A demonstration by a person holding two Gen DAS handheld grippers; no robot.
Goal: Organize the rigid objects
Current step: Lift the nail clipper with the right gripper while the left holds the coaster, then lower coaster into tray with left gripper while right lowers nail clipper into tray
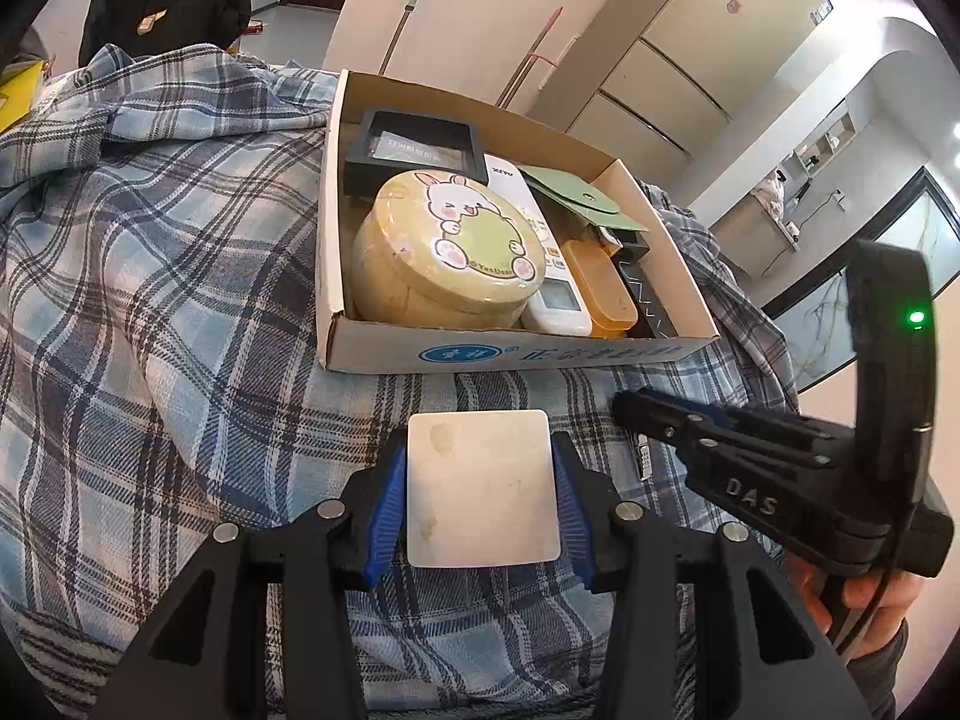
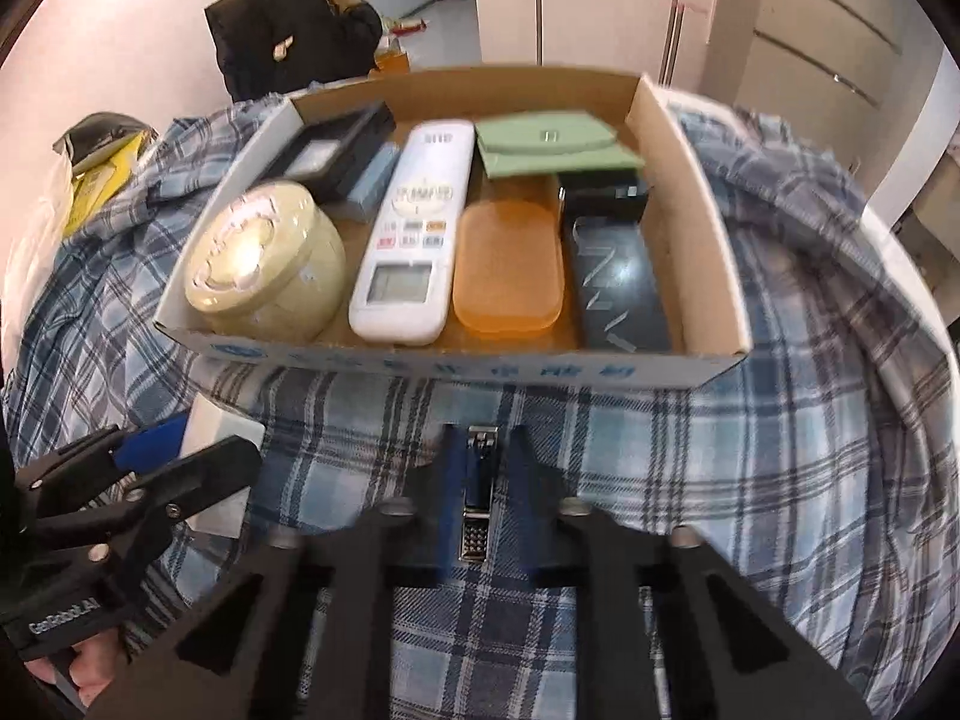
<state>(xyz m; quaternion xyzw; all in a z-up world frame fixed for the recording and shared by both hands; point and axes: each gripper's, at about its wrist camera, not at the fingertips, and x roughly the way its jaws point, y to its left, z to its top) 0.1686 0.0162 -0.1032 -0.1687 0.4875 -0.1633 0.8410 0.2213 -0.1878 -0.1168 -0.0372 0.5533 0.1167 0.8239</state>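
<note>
My left gripper [image 1: 480,495] has its jaws pinching a white square tile [image 1: 483,486] flat above the plaid cloth [image 1: 180,300], just before the cardboard box [image 1: 510,354]. My right gripper [image 2: 480,480] has its jaws nearly together around a nail clipper [image 2: 478,492] lying on the cloth; whether they press it, I can't tell. The box already holds a round tin [image 2: 264,276], remote [image 2: 414,228] and orange case [image 2: 507,264].
</note>
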